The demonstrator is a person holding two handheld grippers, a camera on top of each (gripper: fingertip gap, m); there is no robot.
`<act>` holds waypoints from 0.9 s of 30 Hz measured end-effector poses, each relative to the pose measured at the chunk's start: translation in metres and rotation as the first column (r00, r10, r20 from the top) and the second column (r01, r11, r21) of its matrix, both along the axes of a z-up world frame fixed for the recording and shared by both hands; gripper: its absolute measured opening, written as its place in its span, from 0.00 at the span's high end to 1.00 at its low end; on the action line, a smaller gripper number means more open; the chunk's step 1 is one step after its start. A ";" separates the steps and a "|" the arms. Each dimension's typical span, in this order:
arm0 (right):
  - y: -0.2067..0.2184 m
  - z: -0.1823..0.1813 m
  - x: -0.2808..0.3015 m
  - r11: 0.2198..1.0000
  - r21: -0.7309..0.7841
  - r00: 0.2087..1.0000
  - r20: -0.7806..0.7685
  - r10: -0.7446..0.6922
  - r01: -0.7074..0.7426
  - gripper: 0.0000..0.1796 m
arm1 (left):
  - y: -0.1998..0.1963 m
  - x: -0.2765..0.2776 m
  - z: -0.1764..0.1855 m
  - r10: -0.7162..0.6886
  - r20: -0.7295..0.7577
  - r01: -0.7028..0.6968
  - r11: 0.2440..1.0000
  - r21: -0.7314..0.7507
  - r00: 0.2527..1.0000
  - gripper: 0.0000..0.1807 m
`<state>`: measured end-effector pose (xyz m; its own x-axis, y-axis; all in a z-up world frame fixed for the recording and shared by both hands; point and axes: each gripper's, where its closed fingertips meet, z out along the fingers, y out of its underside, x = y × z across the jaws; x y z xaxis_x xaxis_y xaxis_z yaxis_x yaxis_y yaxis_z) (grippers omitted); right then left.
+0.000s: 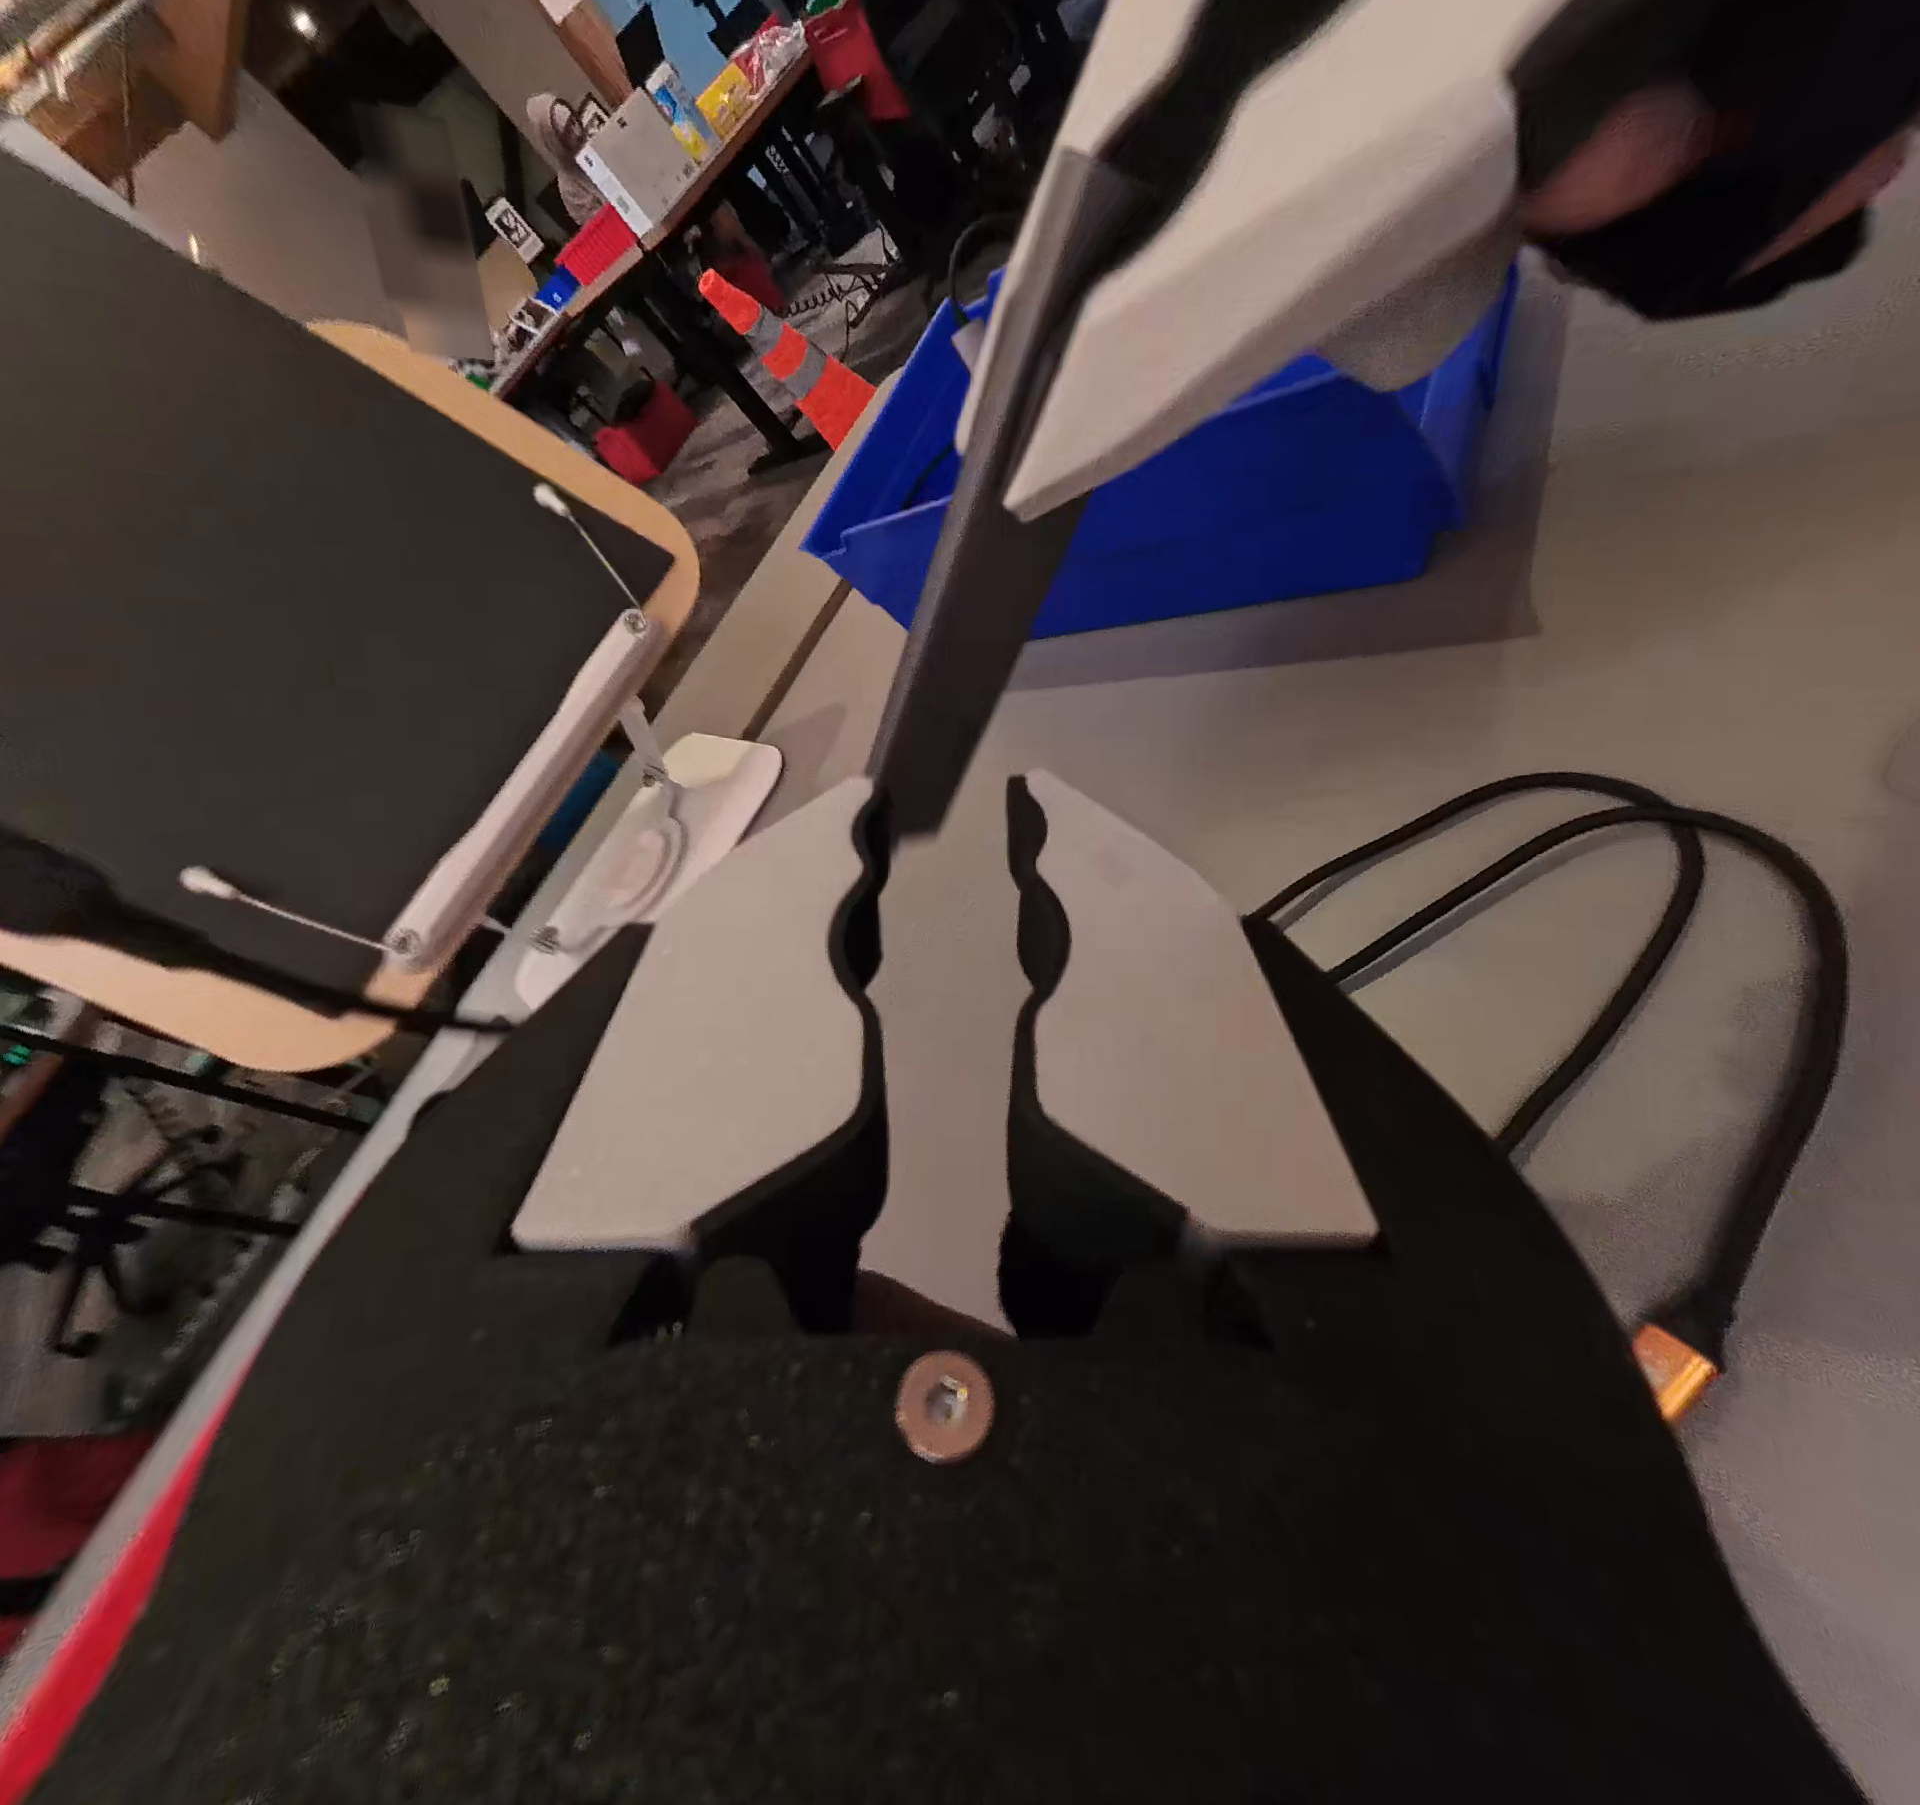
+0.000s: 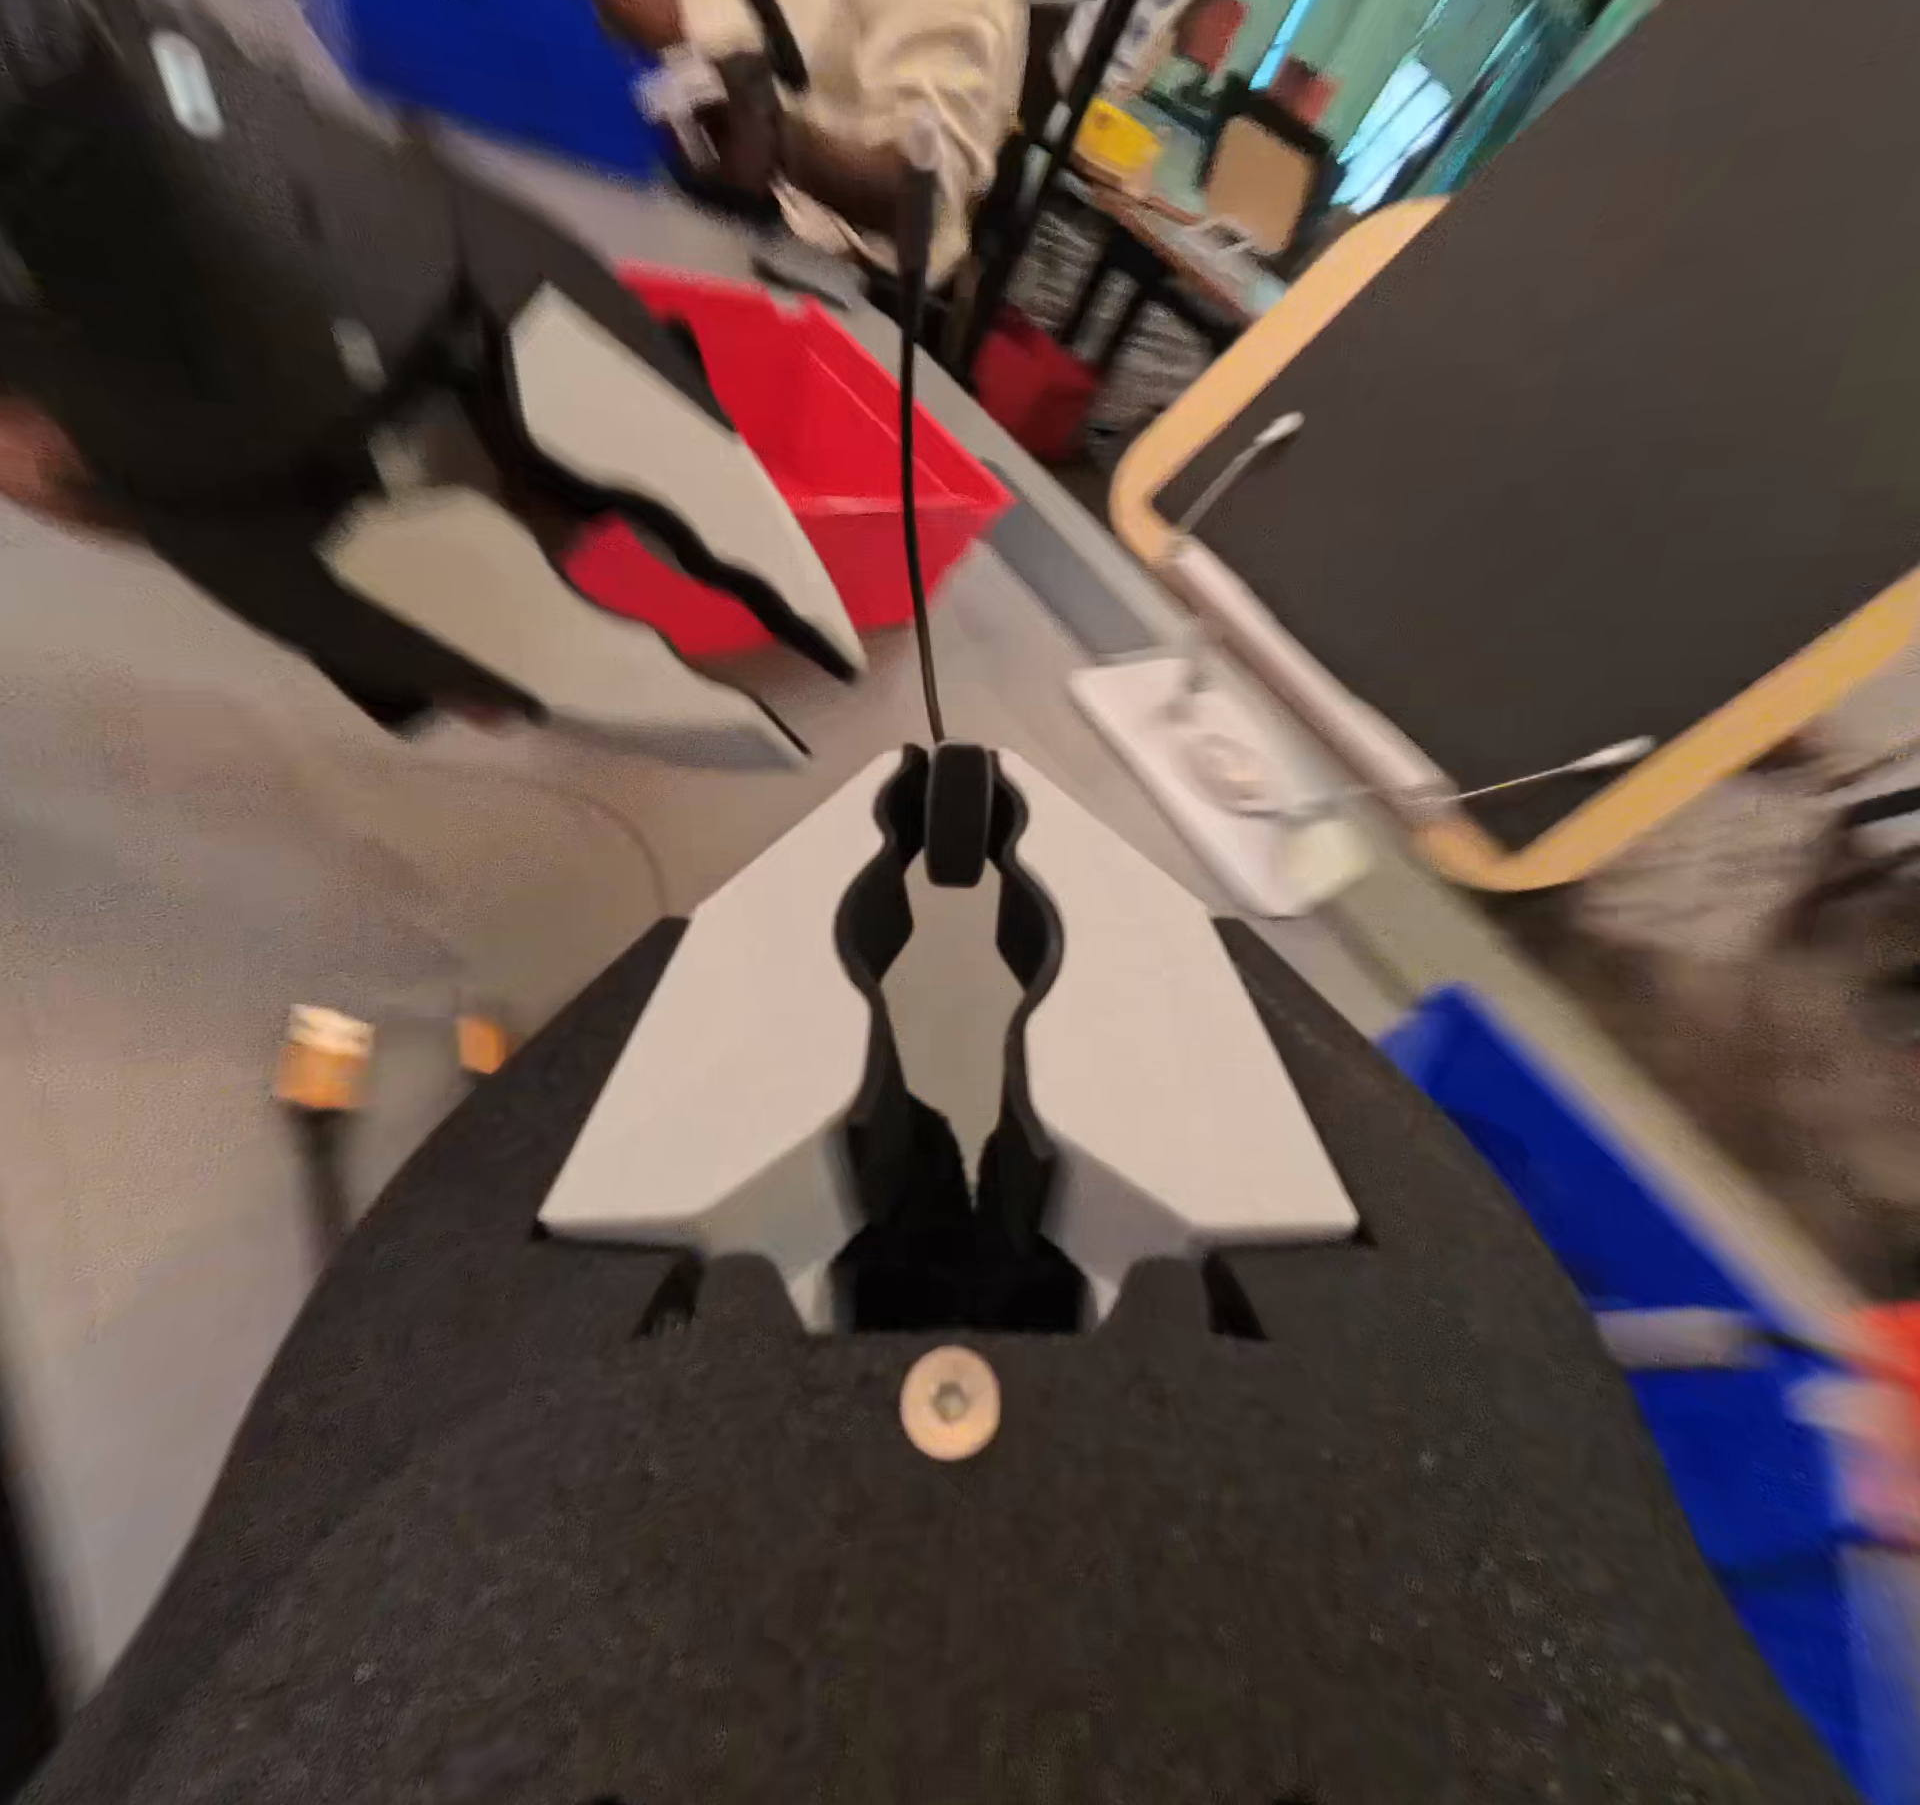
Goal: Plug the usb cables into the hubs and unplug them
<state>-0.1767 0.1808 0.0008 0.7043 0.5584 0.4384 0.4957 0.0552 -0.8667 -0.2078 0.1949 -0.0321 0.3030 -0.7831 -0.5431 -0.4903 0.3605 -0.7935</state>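
In the left wrist view, at the left of the frame, a black panel with a tan rim (image 1: 312, 612) leans on a white stand over the edge of the grey desk (image 1: 1455, 820). At the centre my left tool (image 1: 943, 815) is released, its jaws parted with nothing between them. Just above it, the right tool (image 1: 1195, 301) comes down from the upper right clenched on a flat dark grey hub (image 1: 966, 633), whose lower end hangs right at my left fingertips. Behind sits a blue bin (image 1: 1247, 508). At the right, a looped black usb cable (image 1: 1714, 976) lies on the desk, its orange-tipped plug (image 1: 1673, 1366) at the lower right. In the right wrist view, which is blurred, the right tool (image 2: 951, 799) grips the hub's dark end (image 2: 951, 820), a thin black lead (image 2: 914, 508) rising from it, with a red bin (image 2: 831, 467) beyond. I judge the risk to be collision: the hub could strike my left tool and twist in the grip, and a loose hold would let it slip.
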 end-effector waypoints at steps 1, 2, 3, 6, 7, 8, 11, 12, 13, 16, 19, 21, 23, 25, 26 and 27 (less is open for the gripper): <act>0.001 -0.004 0.003 0.996 0.090 0.988 0.150 -0.033 0.019 0.95 | 0.000 -0.002 -0.001 0.001 0.029 0.001 0.999 -0.051 1.000 0.88; 0.001 -0.007 0.004 0.984 0.176 0.958 0.278 -0.067 0.018 0.95 | -0.001 -0.003 -0.003 -0.002 0.059 0.009 0.991 -0.131 0.998 0.88; 0.001 -0.007 0.005 0.965 0.261 0.923 0.367 -0.118 0.019 0.95 | -0.004 -0.003 -0.006 -0.010 0.090 0.032 0.970 -0.240 0.996 0.88; -0.003 -0.015 -0.004 0.914 0.405 0.845 0.501 -0.186 -0.039 0.95 | -0.015 0.003 -0.005 -0.041 0.269 0.187 0.819 -0.543 0.962 0.81; -0.005 -0.017 -0.008 0.892 0.447 0.827 0.523 -0.205 -0.062 0.95 | -0.017 0.004 -0.001 -0.039 0.332 0.245 0.756 -0.607 0.942 0.81; -0.007 -0.017 -0.010 0.869 0.488 0.812 0.536 -0.232 -0.074 0.95 | -0.017 0.005 0.001 -0.026 0.380 0.292 0.691 -0.661 0.924 0.81; -0.012 -0.020 -0.017 0.798 0.587 0.762 0.576 -0.296 -0.134 0.95 | -0.011 0.003 0.006 0.040 0.476 0.379 0.550 -0.745 0.879 0.79; -0.014 -0.020 -0.019 0.768 0.621 0.743 0.587 -0.322 -0.157 0.95 | -0.008 0.003 0.005 0.066 0.492 0.394 0.512 -0.764 0.868 0.78; -0.017 -0.021 -0.023 0.738 0.647 0.720 0.604 -0.343 -0.191 0.95 | -0.006 0.002 0.004 0.092 0.503 0.406 0.475 -0.781 0.859 0.78; -0.022 -0.032 -0.037 0.676 0.682 0.658 0.649 -0.383 -0.280 0.95 | -0.005 0.006 -0.001 0.128 0.511 0.433 0.381 -0.816 0.850 0.77; -0.019 -0.045 -0.042 0.659 0.685 0.619 0.671 -0.407 -0.310 0.95 | -0.005 0.009 -0.011 0.131 0.476 0.403 0.370 -0.837 0.870 0.84; -0.014 -0.054 -0.041 0.680 0.669 0.636 0.671 -0.381 -0.299 0.93 | 0.000 0.006 -0.016 0.151 0.454 0.379 0.357 -0.854 0.878 0.90; -0.014 -0.065 -0.041 0.762 0.601 0.724 0.634 -0.270 -0.242 0.85 | -0.001 0.003 -0.011 0.118 0.495 0.429 0.355 -0.831 0.861 0.93; -0.024 -0.069 -0.044 0.863 0.469 0.860 0.503 -0.087 -0.187 0.82 | -0.002 -0.002 0.000 0.070 0.568 0.501 0.391 -0.772 0.820 0.94; -0.028 -0.066 -0.043 0.905 0.395 0.925 0.380 -0.002 -0.160 0.81 | -0.004 -0.006 0.008 0.032 0.609 0.541 0.422 -0.727 0.793 0.94; -0.032 -0.062 -0.043 0.939 0.308 0.968 0.238 0.079 -0.153 0.81 | -0.006 -0.010 0.015 -0.008 0.646 0.579 0.452 -0.679 0.763 0.94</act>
